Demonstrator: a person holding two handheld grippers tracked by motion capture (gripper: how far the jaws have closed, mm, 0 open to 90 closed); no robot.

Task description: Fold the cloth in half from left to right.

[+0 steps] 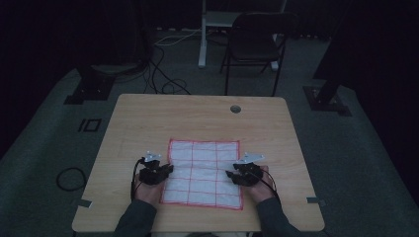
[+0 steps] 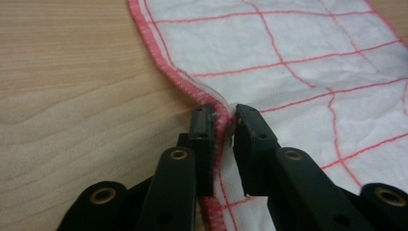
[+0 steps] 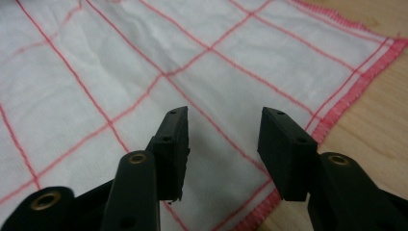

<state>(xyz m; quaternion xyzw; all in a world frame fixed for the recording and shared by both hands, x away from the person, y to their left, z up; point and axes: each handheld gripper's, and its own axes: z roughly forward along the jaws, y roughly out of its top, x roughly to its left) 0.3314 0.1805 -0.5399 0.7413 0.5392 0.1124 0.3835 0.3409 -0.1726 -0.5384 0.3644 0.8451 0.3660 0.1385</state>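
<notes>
Left gripper (image 2: 223, 120) had pinched the red-stitched left hem of the white checked cloth (image 1: 203, 170), which lay flat toward the table's (image 1: 148, 118) near edge; right gripper (image 3: 223, 130) hovered spread over its right side.

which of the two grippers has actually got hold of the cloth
The left gripper: its jaws are pinched on the red-stitched edge of the cloth, which bunches up between them. The right gripper hangs open over the cloth, gripping nothing.

A dim lab or studio: grey carpet floor (image 1: 44, 148), loose cables (image 1: 163, 74), a folding chair (image 1: 254, 42), black stand bases (image 1: 91, 89).
</notes>
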